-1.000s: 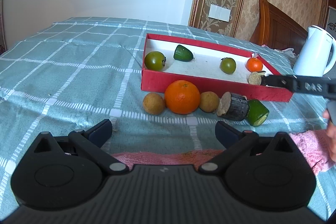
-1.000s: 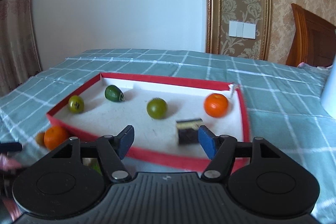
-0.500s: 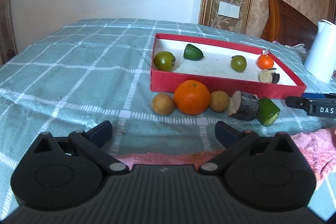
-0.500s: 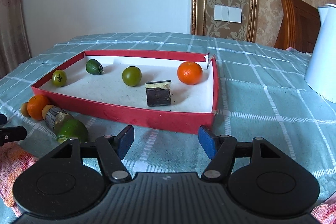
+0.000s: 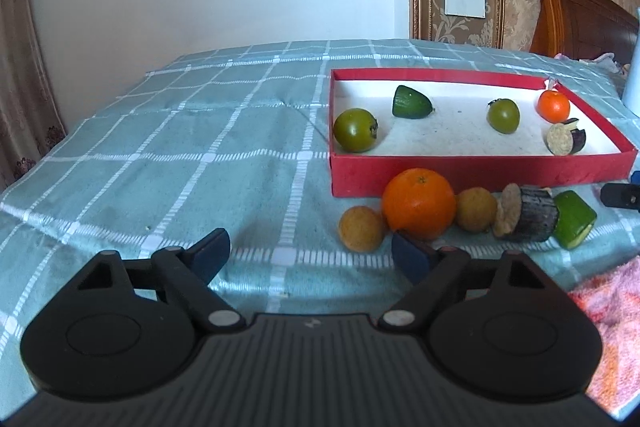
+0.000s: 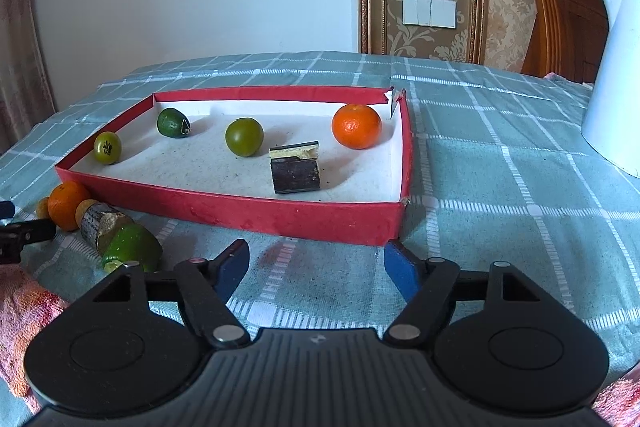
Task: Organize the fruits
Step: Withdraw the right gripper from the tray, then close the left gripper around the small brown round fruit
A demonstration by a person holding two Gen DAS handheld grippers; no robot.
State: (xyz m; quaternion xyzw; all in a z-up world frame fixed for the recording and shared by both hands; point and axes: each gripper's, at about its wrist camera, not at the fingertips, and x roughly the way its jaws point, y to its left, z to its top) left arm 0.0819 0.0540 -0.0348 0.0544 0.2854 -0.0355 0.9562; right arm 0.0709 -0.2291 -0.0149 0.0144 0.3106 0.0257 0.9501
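Your red tray [image 5: 460, 173] is the biggest thing on the checked cloth [image 5: 180, 147], and it already holds five pieces: two green tomatoes, a green cut piece, a small orange [image 6: 356, 126] and a dark cut stub [image 6: 295, 169]. The row waiting outside lies against the near wall of the tray: a brown round fruit [image 5: 361, 229], the large orange [image 5: 418, 203], a second brown fruit [image 5: 477, 209], a bark-covered stub [image 5: 526, 213] and a green wedge [image 5: 574, 214].

The step in hand, I judge, is to pick one of these five. Your left gripper [image 5: 310, 251] is spread and empty, though its jaws have just been closing a little, with nothing between them. The large orange is just in front of its right fingertip [image 5: 410, 253], not in the gap, so you should shift the gripper to the right in its view until the fruit is centred. Open wide again for the orange, because it is the broadest piece. Come in low and level, or it may roll and push the small fruits that touch it.

Your right gripper [image 6: 316, 265] is also spread and holds nothing; its jaws have just been opening. It hangs before the near wall of the tray. The green wedge [image 6: 132, 247] lies to its left, near its left finger [image 6: 232, 265].
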